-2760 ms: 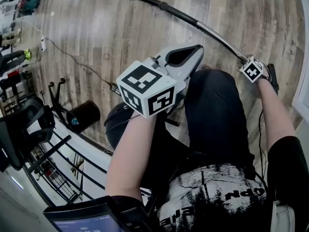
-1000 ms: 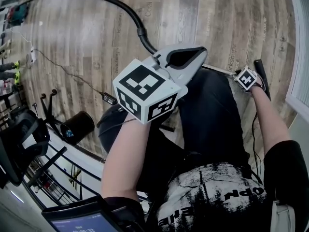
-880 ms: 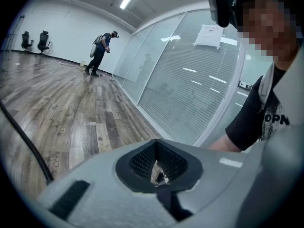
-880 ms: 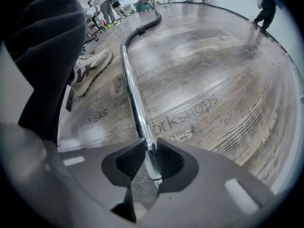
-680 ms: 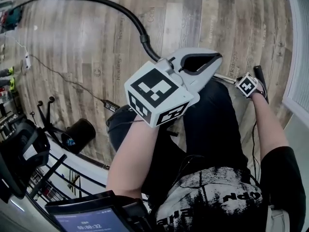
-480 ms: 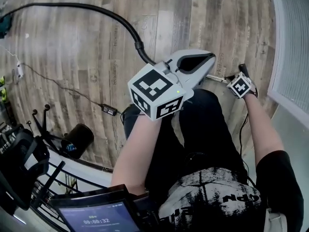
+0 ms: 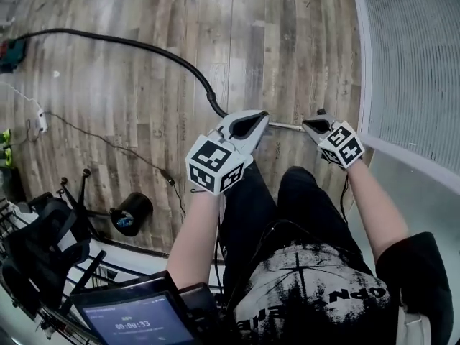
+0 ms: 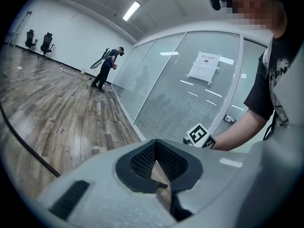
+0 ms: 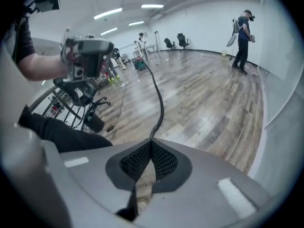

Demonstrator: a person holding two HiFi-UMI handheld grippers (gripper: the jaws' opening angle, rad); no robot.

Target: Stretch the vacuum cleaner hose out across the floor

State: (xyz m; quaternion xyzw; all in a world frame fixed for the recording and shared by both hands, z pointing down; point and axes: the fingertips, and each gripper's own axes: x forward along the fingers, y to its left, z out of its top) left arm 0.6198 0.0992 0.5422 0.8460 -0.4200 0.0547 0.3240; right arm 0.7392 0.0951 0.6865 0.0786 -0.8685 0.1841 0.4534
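Note:
The black vacuum hose (image 7: 136, 47) lies on the wood floor in a long curve from the far left to a cuff, where a thin metal tube (image 7: 286, 126) carries on to the right. Its right end is hidden behind my right gripper (image 7: 307, 123). Both grippers hang well above the floor in front of me. My left gripper (image 7: 260, 115) is shut and empty, its jaws closed in the left gripper view (image 8: 156, 161). The right gripper (image 9: 150, 158) is shut too, with nothing between its jaws; the hose (image 9: 160, 99) runs off across the floor below it.
A glass wall with blinds (image 7: 410, 70) stands close on the right. A thin cable (image 7: 108, 141) and a power strip (image 7: 41, 121) lie at the left. A black cylinder (image 7: 131, 214) and a rack (image 7: 43, 250) sit near my feet. Another person (image 9: 243, 34) stands far off.
Both grippers have come up from near the floor, the right one away from the tube's end. The view has pulled back higher, and the hose lies on the floor untouched.

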